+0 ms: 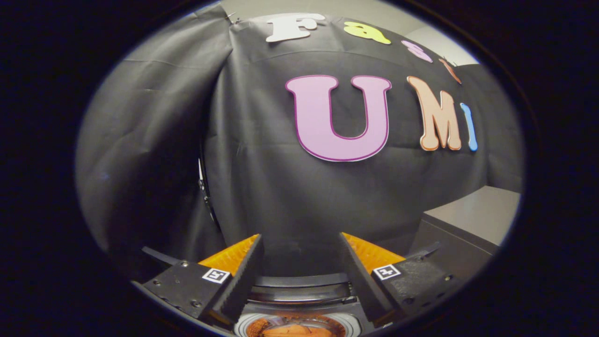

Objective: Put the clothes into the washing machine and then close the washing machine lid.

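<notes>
The tool is held with its two fingers spread wide apart, with a clear gap between the fingertips. Nothing sits between the fingers and neither finger presses on anything. Both fingers angle outward from base to tip, forming a V that widens toward the bases. The ridged inner faces of the fingers face each other. A square marker tag sits on each finger mount.

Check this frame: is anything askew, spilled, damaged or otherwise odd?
Nothing stands out. The gripper is open with nothing between its fingers, pointing at the black cloth wall. Below the fingers sits the round washing machine opening, with orange fabric visible inside it. A grey table surface lies beyond, to the side.
</notes>
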Motion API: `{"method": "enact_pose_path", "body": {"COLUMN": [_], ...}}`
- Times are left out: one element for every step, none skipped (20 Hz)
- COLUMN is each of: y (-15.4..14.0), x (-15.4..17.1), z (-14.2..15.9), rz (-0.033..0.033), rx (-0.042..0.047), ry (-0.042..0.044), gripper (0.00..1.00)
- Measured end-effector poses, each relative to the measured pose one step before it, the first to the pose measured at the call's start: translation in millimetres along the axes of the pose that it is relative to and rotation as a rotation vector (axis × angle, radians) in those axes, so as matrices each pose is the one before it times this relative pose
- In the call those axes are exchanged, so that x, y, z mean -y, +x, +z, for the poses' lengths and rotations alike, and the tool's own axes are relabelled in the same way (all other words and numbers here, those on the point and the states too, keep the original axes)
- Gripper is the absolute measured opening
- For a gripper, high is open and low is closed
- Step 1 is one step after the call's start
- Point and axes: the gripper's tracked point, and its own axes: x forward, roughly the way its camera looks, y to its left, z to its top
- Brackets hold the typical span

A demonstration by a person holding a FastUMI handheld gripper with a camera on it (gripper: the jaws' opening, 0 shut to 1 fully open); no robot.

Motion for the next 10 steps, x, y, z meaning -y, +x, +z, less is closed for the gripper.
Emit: {"method": "enact_pose_path", "body": {"y": [-1.43,1.07,0.57,0.61,-0.95,-0.22,-0.35,0.98,-0.45,0.21], "x": [0.11,-0.06,0.69,-0.63,0.55,-0.49,0.32,-1.21,0.09,0.17], "z": [0.48,-1.58,-0.23,-1.07,0.07,0.70,-0.48,0.79,-0.55,0.27], "rz": [0.00020,-0.00190,-0.00276,-0.00102,-0.00090,0.00207,0.00423,0.00379,0.00311,-0.00142], "rx": [0.00282,0.00109,0.00343,0.00288,0.00511,0.00439,0.00086,0.00431,0.00029,0.00146], "ry": [0.00083,0.00125,0.00347,-0.00049,0.00094,-0.00029,-0.00252,0.00266,0.00184,0.00739], "gripper": [0.96,0.96,0.96,0.97,0.97,0.97,0.97,0.97,0.97,0.97]}}
